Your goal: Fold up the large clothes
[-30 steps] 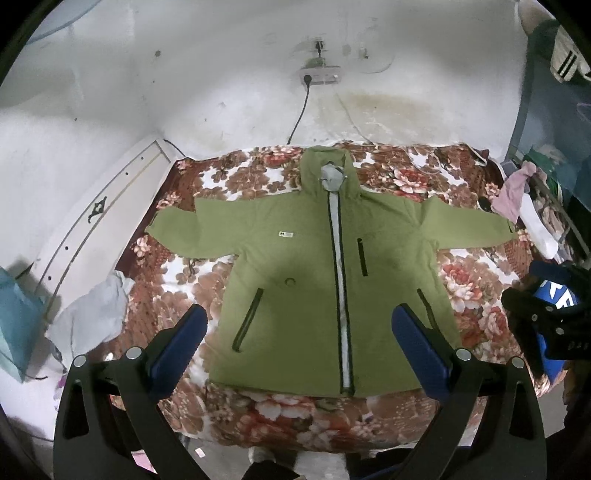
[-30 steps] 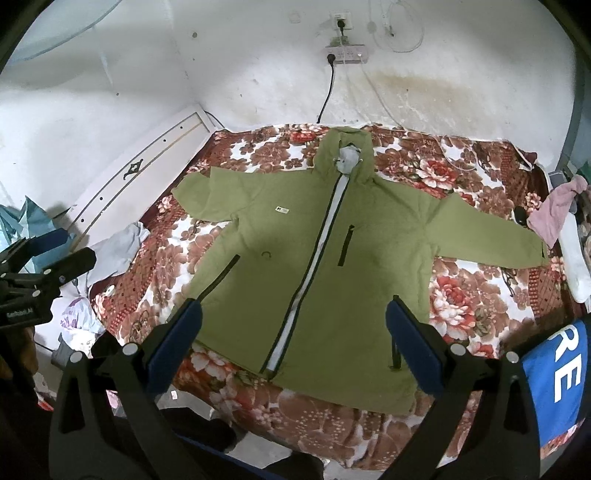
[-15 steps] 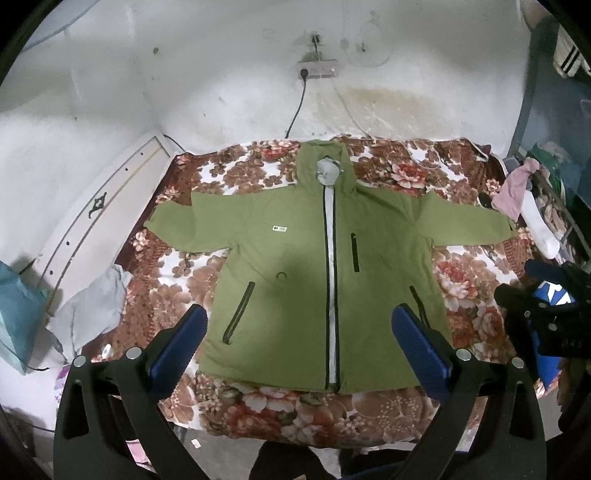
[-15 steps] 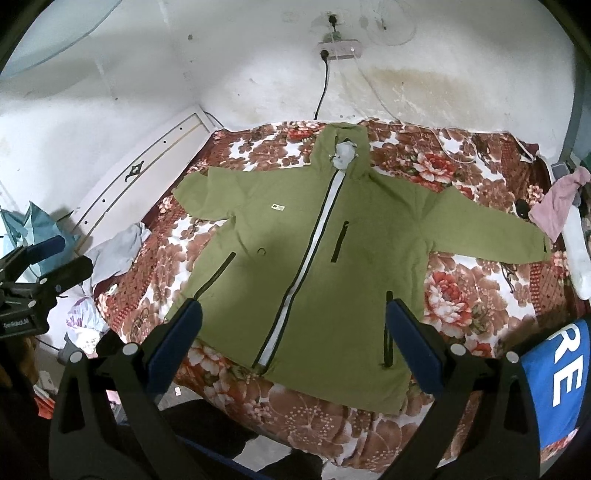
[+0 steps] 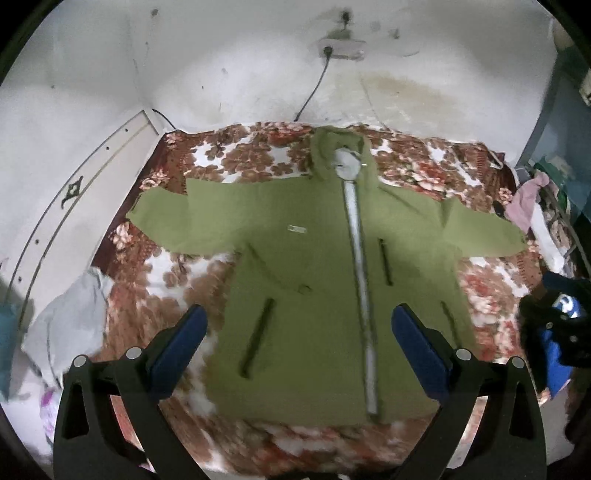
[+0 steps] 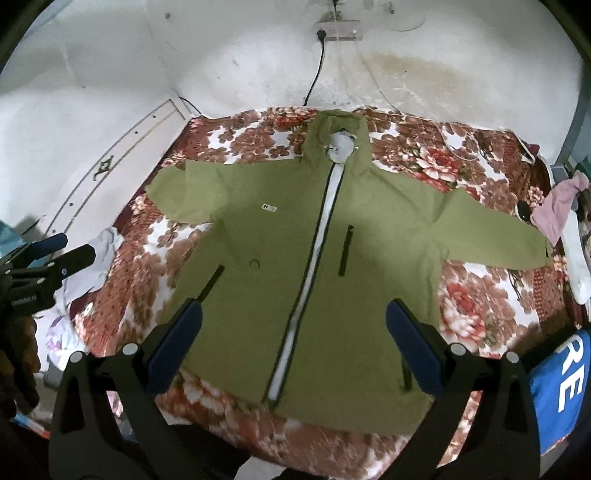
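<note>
A small whitewashed room with a bed against the far wall.
The bed [image 6: 461, 173] wears a red-brown floral cover; a power strip [image 6: 338, 31] hangs on the stained white wall [image 6: 443, 66], its black cord [image 6: 314, 81] dropping behind the bed, and a white headboard [image 6: 122, 155] stands left.

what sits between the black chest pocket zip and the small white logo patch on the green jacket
The white front zipper strip of the green hooded jacket runs between the black chest zip and logo patch, clearest in the right wrist view.

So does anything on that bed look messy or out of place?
The green jacket lies flat and zipped, sleeves spread. Only the edges look untidy: a crumpled pale cloth off the left side, and pink clothing heaped at the right.
</note>
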Demonstrator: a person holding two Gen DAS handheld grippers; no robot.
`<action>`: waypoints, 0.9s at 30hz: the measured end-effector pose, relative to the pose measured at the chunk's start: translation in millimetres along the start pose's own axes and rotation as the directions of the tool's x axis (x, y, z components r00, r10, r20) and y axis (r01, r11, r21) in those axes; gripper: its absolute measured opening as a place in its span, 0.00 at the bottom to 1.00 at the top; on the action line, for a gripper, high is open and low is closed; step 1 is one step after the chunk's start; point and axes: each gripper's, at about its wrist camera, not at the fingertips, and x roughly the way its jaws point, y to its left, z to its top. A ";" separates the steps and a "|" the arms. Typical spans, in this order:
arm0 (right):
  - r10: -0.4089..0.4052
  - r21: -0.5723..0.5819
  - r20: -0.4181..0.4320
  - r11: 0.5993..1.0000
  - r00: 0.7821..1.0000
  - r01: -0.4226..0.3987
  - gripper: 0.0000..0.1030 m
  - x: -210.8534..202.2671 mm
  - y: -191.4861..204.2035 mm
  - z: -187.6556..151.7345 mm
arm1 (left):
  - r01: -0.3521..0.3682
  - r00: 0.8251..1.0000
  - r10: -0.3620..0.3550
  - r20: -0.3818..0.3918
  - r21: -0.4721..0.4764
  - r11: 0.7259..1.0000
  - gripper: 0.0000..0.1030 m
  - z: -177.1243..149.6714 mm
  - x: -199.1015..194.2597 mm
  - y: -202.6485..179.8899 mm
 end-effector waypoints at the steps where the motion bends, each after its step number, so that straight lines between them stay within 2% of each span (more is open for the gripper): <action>1: -0.001 0.004 -0.005 1.000 1.000 0.001 0.95 10.9 8.0 7.9 | -0.012 1.000 0.012 -0.002 0.007 1.000 0.95 7.7 12.2 16.7; 6: -0.023 0.020 -0.029 1.000 0.999 0.024 0.96 82.3 62.4 61.6 | -0.056 0.998 0.054 -0.044 -0.044 0.997 0.95 47.2 83.9 115.9; 12: -0.054 -0.039 -0.070 0.998 0.996 0.051 0.95 166.7 122.7 101.8 | -0.057 0.994 0.044 -0.098 -0.142 0.988 0.95 75.5 172.4 222.1; 16: -0.020 -0.024 -0.122 1.000 0.992 0.018 0.95 223.6 156.7 117.1 | -0.080 0.993 0.060 -0.098 -0.221 0.972 0.95 84.7 230.8 292.2; 21: -0.025 -0.060 -0.165 0.998 0.986 0.016 0.95 302.4 194.0 123.2 | -0.096 0.993 0.071 -0.091 -0.313 0.945 0.95 91.6 304.8 365.7; 24: -0.046 -0.086 -0.200 0.996 0.979 0.029 0.95 357.0 211.6 121.1 | -0.162 0.985 0.134 -0.104 -0.352 0.922 0.95 88.9 345.0 405.6; 27: -0.064 -0.146 -0.229 0.989 0.971 0.030 0.95 405.3 226.6 121.1 | -0.176 0.983 0.137 -0.122 -0.419 0.891 0.95 86.7 377.5 446.0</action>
